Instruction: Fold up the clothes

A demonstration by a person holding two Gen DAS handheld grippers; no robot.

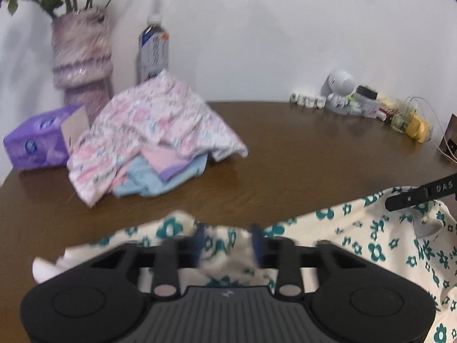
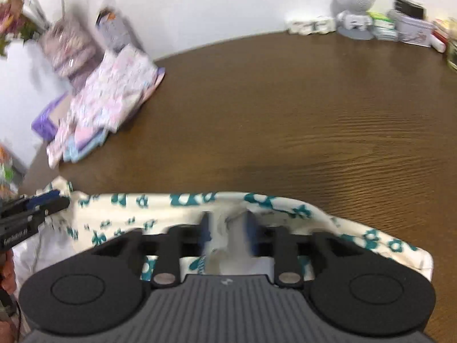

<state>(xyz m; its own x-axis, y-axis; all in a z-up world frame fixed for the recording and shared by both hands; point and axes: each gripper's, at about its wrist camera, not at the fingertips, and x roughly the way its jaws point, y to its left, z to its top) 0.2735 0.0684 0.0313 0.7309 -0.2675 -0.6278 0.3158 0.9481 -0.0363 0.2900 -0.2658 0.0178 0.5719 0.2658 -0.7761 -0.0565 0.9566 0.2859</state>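
A cream garment with teal flowers (image 1: 357, 228) (image 2: 128, 208) lies along the near edge of the brown table (image 1: 285, 157) (image 2: 285, 114). My left gripper (image 1: 228, 241) is at its left end. The blue pads stand apart, with a bunched fold of the cloth loose between them. My right gripper (image 2: 227, 228) is at the right end, jaws also apart over a raised fold of the hem. Each gripper's black fingers show at the edge of the other's view, over the garment. A pile of clothes in pink floral, blue and purple (image 1: 154, 125) (image 2: 114, 94) sits at the back left.
Behind the pile stand a fuzzy pink vase with flowers (image 1: 81, 57), a drink bottle (image 1: 152, 48) and a purple tissue pack (image 1: 34, 140). A white figurine (image 1: 340, 91) (image 2: 354, 8) and several small items (image 1: 405, 120) line the wall at the back right.
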